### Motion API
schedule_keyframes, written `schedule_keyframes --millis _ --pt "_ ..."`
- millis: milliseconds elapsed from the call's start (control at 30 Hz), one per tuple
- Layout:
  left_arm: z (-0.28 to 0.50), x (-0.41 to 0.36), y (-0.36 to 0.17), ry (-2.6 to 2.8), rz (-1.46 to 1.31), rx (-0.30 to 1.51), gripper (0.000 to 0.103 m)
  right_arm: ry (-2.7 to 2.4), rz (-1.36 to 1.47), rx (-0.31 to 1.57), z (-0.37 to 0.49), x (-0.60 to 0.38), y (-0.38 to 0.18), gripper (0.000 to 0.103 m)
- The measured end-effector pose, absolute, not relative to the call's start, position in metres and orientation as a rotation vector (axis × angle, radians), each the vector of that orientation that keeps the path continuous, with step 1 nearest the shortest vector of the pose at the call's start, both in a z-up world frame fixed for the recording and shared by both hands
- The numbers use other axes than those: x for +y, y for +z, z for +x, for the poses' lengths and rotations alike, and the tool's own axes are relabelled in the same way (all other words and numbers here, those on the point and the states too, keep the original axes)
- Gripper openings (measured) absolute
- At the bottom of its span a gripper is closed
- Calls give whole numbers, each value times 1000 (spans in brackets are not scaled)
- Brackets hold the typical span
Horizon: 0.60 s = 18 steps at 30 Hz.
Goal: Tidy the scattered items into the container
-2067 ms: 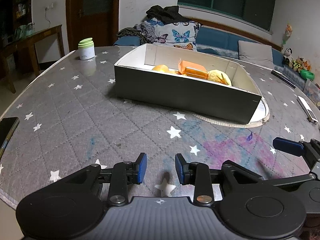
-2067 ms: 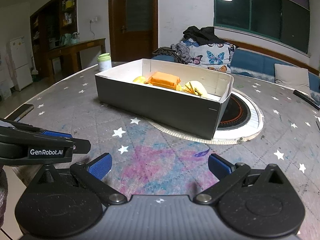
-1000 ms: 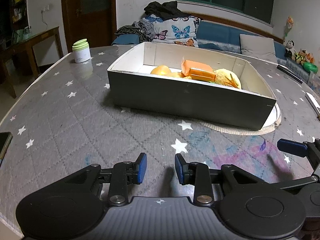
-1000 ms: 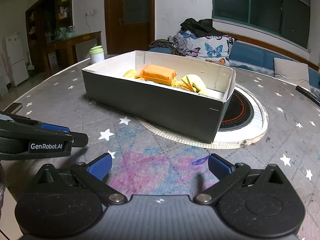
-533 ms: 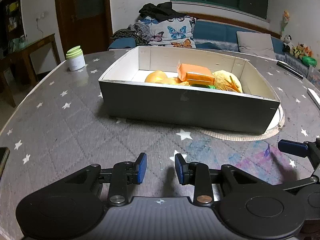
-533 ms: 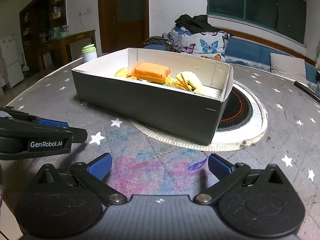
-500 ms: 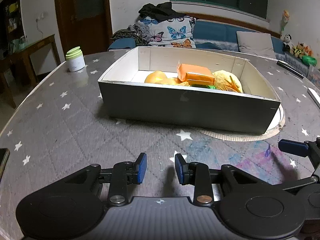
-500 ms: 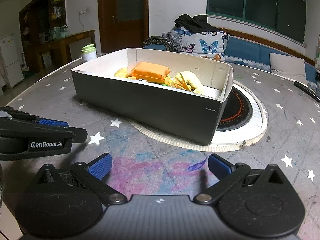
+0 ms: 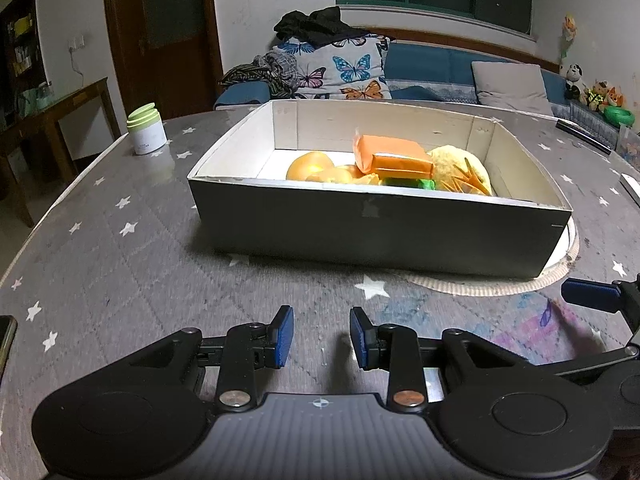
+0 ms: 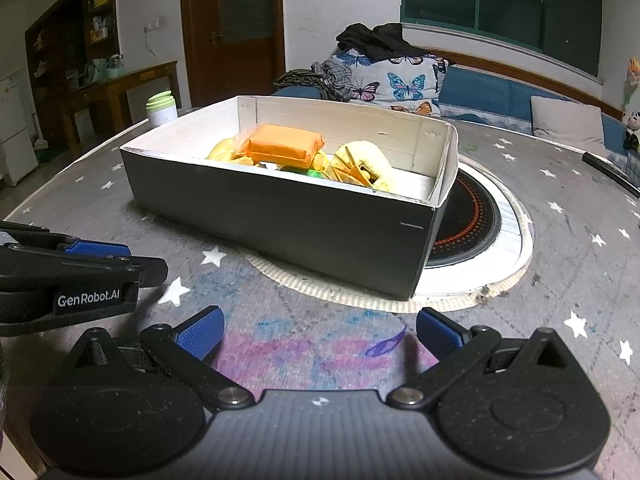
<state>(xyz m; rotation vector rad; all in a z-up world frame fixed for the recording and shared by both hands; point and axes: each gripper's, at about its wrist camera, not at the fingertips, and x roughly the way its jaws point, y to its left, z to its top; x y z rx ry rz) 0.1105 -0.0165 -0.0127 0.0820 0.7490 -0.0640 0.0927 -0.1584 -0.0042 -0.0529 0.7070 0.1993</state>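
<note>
A dark grey box with white inner walls (image 9: pixel 376 236) (image 10: pixel 280 220) stands on the star-patterned table. Inside lie an orange packet (image 9: pixel 390 156) (image 10: pixel 280 142), round yellow-orange items (image 9: pixel 310 166) and a pale yellow item with orange strips (image 9: pixel 460 168) (image 10: pixel 362 164). My left gripper (image 9: pixel 320 338) hangs low over the table in front of the box, its jaws a narrow gap apart and empty; its fingers (image 10: pixel 96 250) show at the left of the right wrist view. My right gripper (image 10: pixel 318 332) is wide open and empty, in front of the box's right corner.
The box sits partly on a round induction hob (image 10: pixel 476 220) with a white rim. A white jar with a green lid (image 9: pixel 146 128) stands far left. A phone (image 9: pixel 6 344) lies at the left table edge. A dark remote (image 10: pixel 612 174) lies far right.
Both grippers have moved closer to the box, which looms larger now. Neither gripper's jaw opening has changed.
</note>
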Motion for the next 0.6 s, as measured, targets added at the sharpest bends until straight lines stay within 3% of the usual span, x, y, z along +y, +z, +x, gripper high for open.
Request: schedule_keyframes --millis 600 --pt "124 -24 -8 -79 99 727 33 193 -47 709 102 -159 -4 103"
